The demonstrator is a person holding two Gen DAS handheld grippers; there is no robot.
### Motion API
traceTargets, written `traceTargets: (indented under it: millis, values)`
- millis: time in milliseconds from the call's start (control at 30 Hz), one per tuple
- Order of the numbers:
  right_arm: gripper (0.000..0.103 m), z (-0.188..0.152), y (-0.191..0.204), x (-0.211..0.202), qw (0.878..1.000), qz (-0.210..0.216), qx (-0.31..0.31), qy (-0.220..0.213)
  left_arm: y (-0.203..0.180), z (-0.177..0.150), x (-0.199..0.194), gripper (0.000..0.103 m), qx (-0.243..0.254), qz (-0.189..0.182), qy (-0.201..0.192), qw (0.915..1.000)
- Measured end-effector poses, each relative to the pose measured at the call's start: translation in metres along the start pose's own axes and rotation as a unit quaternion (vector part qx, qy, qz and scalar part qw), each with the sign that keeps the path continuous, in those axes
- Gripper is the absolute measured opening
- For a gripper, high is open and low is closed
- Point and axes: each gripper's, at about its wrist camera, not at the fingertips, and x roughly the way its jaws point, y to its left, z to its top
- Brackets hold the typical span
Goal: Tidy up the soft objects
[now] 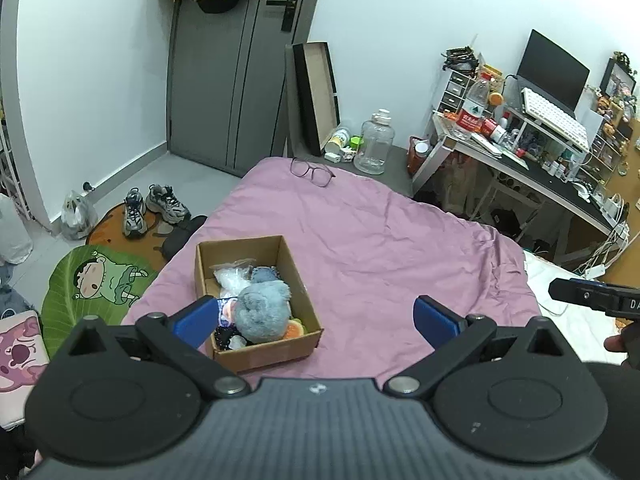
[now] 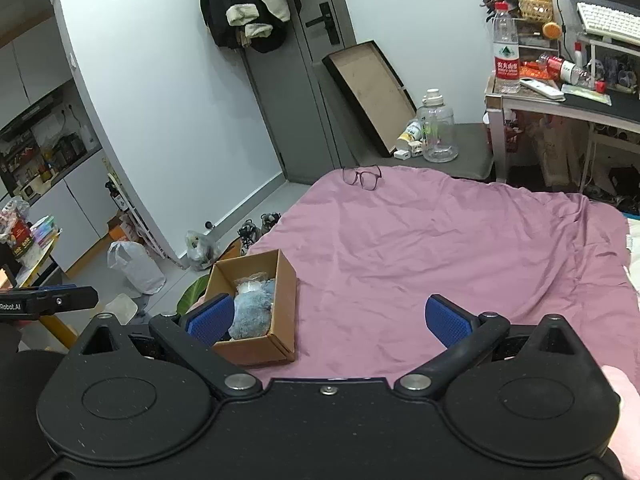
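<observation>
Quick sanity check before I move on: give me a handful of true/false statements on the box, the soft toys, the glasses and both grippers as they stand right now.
1. The cardboard box sits on the pink bedspread. True.
2. The grey-blue plush toy lies loose on the bedspread outside the box. False: it is inside the box.
3. The left gripper is shut on a toy. False: its jaws stand wide open with nothing between the pads.
4. The right gripper is open and holds nothing. True.
5. The glasses are inside the box. False: they lie near the far edge of the bedspread.
</observation>
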Motion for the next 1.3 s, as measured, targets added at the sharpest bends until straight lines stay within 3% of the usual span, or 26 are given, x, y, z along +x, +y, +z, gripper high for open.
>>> traceTargets:
  millis: [500, 933, 1300]
  values:
    - [0.103, -0.029, 0.005, -0.042, 1.000, -0.001, -0.017, -0.016, -0.027, -0.024, -0.046, 0.103, -0.034, 0.020, -0.053, 0.9978]
    - [0.103, -0.048, 0.010, -0.056, 1.000, 0.001, -0.012, -0.012, -0.035, -0.046, -0.054, 0.103, -0.031, 0.059, -0.036, 0.9971]
    - [0.103, -0.049, 0.007, -0.059, 1.000, -0.002, -0.010, -0.013, -0.043, -0.048, -0.054, 0.103, -0.021, 0.065, -0.033, 0.9971]
